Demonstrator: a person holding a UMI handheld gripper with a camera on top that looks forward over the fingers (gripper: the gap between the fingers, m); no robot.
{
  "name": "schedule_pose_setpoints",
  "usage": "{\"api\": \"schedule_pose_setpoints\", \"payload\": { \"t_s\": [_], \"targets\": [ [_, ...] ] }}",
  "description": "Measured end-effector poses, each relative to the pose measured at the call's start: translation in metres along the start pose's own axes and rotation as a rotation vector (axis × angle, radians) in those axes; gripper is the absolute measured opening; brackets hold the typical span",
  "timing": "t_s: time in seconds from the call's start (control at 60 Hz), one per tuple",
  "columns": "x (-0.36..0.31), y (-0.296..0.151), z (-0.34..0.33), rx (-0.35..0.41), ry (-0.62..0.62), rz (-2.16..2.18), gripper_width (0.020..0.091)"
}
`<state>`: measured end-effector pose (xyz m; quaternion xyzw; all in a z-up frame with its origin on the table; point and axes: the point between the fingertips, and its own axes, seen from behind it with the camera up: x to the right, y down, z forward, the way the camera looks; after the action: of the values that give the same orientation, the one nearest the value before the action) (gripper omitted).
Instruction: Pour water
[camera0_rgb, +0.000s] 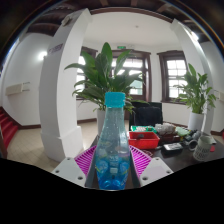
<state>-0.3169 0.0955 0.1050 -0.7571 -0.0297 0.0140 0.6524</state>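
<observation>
My fingers (112, 168) clench the water bottle (113, 140) upright, so I should tilt slowly, keeping my squeeze steady and gentle.

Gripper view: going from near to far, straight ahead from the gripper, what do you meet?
Gripper with the water bottle between its fingers → large leafy plant behind the bottle → windows on the far wall.
</observation>
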Motion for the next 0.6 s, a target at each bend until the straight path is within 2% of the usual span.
{"api": "schedule_pose_setpoints", "payload": {
  "t_s": [0.05,0.183,0.35,0.45,0.517,0.6],
  "targets": [
    [-0.001,-0.001,0.000,0.015,-0.011,0.016,0.0532],
    [-0.003,-0.001,0.001,0.024,-0.035,0.008,0.0417],
    [-0.002,-0.002,0.002,0.033,-0.056,0.017,0.0417],
    [0.003,-0.001,-0.001,0.011,-0.080,0.058,0.0418],
    [0.014,-0.005,-0.004,0.001,-0.085,0.151,0.0416],
    [0.038,-0.017,-0.009,0.021,-0.095,0.350,0.0416]
  ]
}}
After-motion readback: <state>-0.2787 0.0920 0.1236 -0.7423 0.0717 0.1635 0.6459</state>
